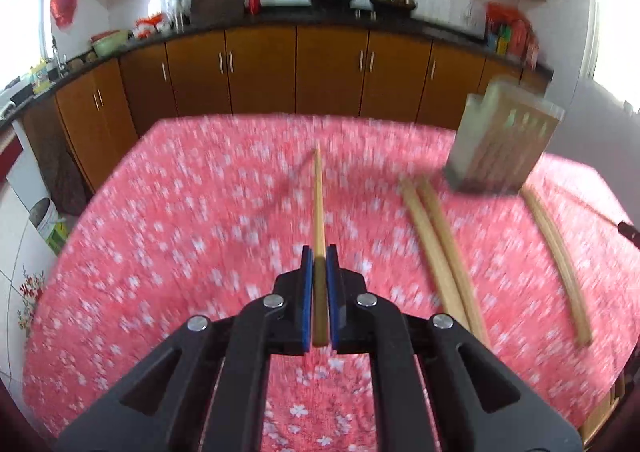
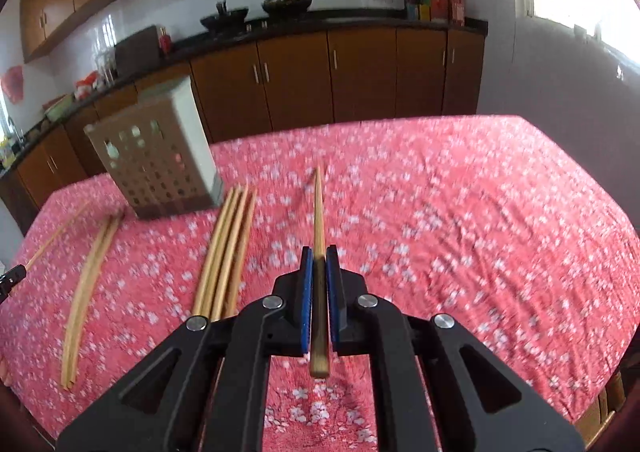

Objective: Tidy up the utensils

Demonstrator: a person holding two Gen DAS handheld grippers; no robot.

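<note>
Chopsticks lie loose on the pink tablecloth (image 2: 460, 192) beside the slotted holder (image 2: 160, 156). Left gripper (image 1: 319, 256) and right gripper (image 2: 319, 256) each pinch 1 chopstick; most sorting seems left.

Table (image 2: 460, 192) wearing pink floral cloth, wrinkling in places. Perforated beige utensil holder (image 2: 160, 160) standing upright on cloth toward far edge. Bundle of wooden chopsticks (image 2: 224, 248) lying just beside holder's base — sticks touching side by side. Second pair of chopsticks (image 2: 86, 284) lying further left, apart from bundle. In left wrist view, holder (image 1: 500, 144) sitting at right, pair (image 1: 440, 252) resting near it, another stick group (image 1: 560, 264) lying beyond — blurring hiding exact count.
</note>
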